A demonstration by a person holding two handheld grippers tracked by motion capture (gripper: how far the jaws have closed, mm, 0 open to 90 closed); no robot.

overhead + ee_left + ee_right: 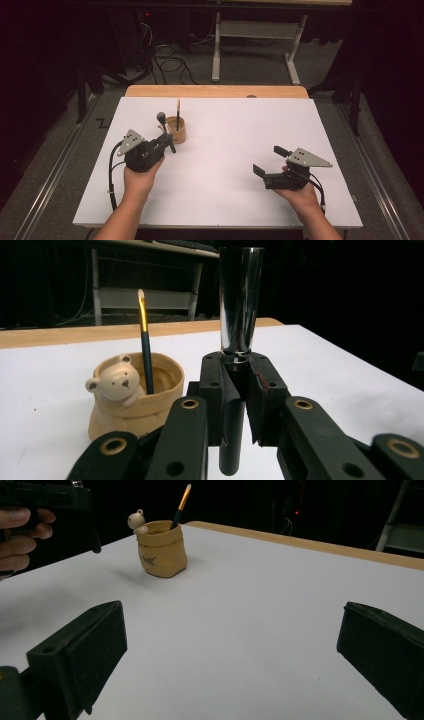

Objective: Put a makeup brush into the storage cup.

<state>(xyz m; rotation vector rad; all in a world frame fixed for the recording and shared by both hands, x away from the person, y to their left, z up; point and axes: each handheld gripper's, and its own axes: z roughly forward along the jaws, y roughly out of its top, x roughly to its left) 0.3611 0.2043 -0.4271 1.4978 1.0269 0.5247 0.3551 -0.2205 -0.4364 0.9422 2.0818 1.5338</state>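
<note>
Left claw [239, 390] tight on upright brush handle [240, 305] — right claw [225, 650] wide, bare.

Both tongs, left [169, 141] and right [270, 161], are black, each topped by a grey three-cornered plate with dark screws; brass-ringed pivots, black trailing cables.

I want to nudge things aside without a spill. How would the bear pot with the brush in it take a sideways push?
The bear pot sits squat and wide-based, so it would probably slide, not tip. The tall leaning brush might rattle or shift.

Brush [145, 347] stands in pot [135, 400] on table [240, 150].
</note>
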